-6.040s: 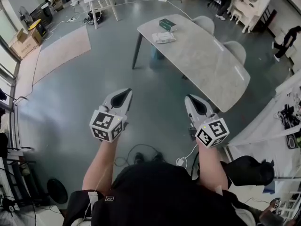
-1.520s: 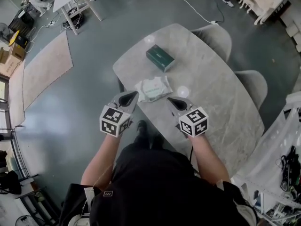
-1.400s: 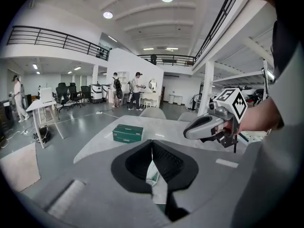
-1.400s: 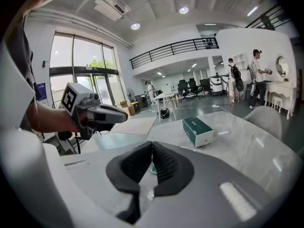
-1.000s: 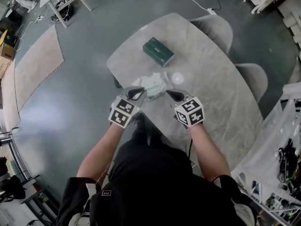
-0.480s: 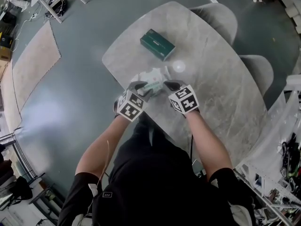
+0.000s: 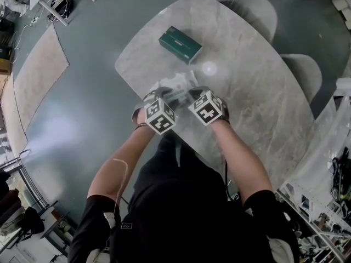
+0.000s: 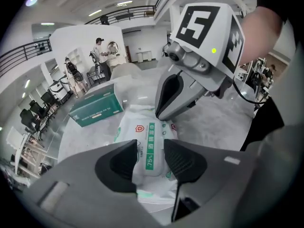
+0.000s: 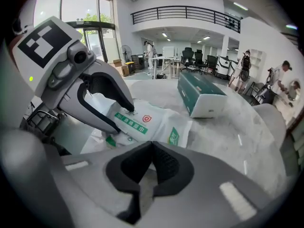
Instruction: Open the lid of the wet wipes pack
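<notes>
Open hall with a glossy grey-green floor [image 7: 82, 103]. Oval grey marble-look table [image 7: 258, 92], with open tabletop to the right.

- **Near edge:**
  - left gripper [image 8: 151, 158], jaws opening, astride but not pressing the soft white, green-striped wet wipes pack [image 8: 148, 139], which lies flat
  - right gripper [image 9: 151, 161], jaws together, empty, just beside the pack
- **Beyond, towards the far-left edge:** dark green rectangular carton [image 7: 180, 44].
- **Far edge:** two rounded grey chairs [image 7: 253, 12].

The left gripper [image 7: 152, 96] and right gripper [image 7: 194, 92] have been lowered past the table's [image 7: 258, 92] near edge onto the wet wipes pack [image 7: 179, 86]; the left jaws are being opened around it.
</notes>
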`<state>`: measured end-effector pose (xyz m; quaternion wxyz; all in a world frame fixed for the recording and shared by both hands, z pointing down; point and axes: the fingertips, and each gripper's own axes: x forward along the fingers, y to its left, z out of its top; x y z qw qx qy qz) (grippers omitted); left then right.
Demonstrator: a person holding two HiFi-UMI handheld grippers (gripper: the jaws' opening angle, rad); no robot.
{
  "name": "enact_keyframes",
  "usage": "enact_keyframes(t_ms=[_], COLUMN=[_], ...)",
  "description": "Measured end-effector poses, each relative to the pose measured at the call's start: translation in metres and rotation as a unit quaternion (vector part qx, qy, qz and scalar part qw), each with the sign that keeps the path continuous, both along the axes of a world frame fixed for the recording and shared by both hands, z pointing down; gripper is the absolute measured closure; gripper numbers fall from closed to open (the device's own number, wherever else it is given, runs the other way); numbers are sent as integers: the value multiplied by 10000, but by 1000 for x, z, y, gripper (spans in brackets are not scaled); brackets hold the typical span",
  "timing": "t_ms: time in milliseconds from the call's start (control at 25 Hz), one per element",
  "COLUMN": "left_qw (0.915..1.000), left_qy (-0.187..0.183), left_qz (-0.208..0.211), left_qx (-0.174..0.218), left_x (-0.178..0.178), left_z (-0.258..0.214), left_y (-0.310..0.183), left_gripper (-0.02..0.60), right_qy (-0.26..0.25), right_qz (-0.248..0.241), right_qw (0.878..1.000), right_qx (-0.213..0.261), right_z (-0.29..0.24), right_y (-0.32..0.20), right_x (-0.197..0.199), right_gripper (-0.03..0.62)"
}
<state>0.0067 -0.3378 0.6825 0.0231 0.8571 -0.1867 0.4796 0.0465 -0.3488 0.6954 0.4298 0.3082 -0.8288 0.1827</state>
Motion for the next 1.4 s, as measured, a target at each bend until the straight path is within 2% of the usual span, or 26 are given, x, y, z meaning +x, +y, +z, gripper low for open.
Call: enact_keyframes(t_ms=[320,640,1040,1160,1400], left_qw=[9979,9958,9951,9954,9970], left_qy=[-521,-797,-785,-713,-541], left_qz=[348,432,550,560,404], left_qx=[166,-97,-245,-308,-376], left_x=[8,8,10,11,12], left_z=[11,13,8,4,-1], left_y=[-1,-4,-5,-4,-6], left_gripper=[403,394,397,423,425], right_qy=[-12,20,-112,-169,-246], right_qz=[75,96,80,56,29], right_qw=[9999,10000,9999,9998,9996], right_qx=[-76,8,-54,-79,-119], right_z=[5,7,7,7,8], right_y=[-1,-2,-1,-2,-2], right_x=[0,1,2,2,3], right_gripper=[589,589,589,589,588])
